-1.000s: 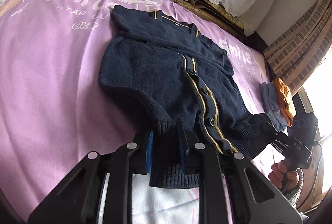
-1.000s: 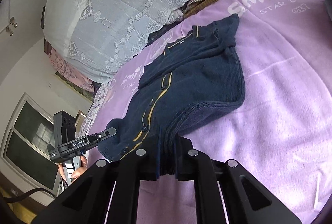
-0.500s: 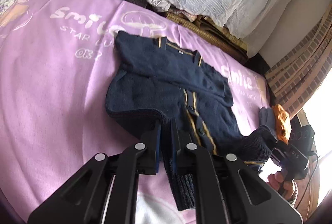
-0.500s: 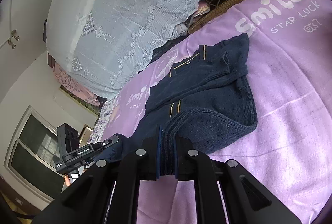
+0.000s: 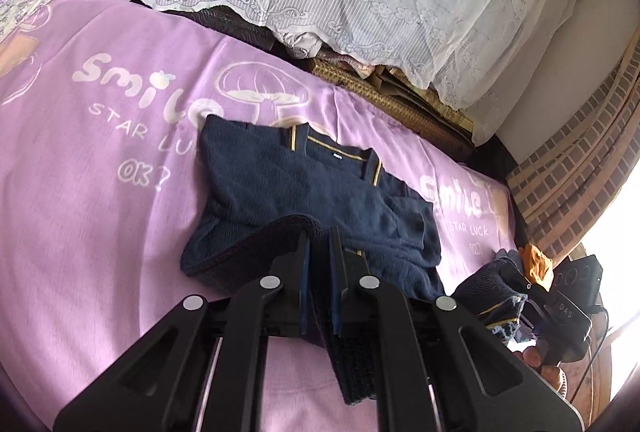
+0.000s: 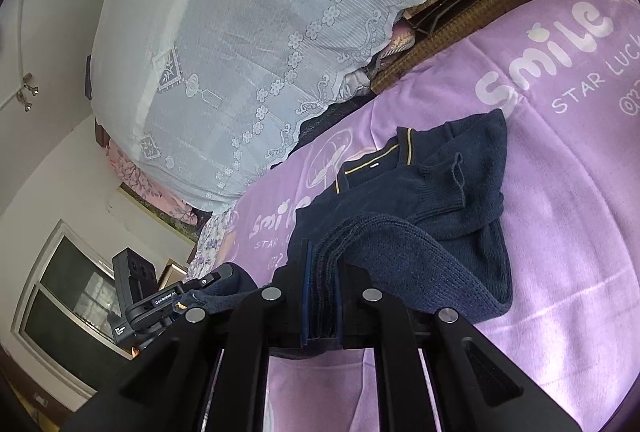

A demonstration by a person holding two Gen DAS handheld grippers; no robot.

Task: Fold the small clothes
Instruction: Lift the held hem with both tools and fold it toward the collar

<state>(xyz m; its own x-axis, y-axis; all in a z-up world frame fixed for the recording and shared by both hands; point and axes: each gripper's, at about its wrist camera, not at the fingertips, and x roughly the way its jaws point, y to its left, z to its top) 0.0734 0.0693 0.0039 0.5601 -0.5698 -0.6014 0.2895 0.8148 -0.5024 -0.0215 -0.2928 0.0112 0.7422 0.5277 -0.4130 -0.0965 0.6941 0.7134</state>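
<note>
**Hem lifted and carried toward the collar**

Both tongs are clenched on the ribbed bottom edge of the navy cardigan [image 5: 304,192], one at each corner: the left gripper [image 5: 319,264] pinches the corner on its side and the right gripper [image 6: 322,288] has several layers of knit bunched between its fingers. A second ago the cardigan lay nearly full length on the purple blanket [image 5: 80,212], its buttons and yellow stripes in plain sight, and the left gripper was only just closing on the hem. Now the hem is off the bed and has travelled up over the body of the garment, so the button front is covered by the folded-back lower half. The collar [image 5: 336,152] end has stayed flat on the blanket near the printed lettering, with the sleeves tucked across the chest.

To my eye this is the bottom-to-top fold about halfway through. The hem looks to need carrying further toward the collar and laying down level before either grip lets go, or the knit may slump into a crooked roll.
</note>
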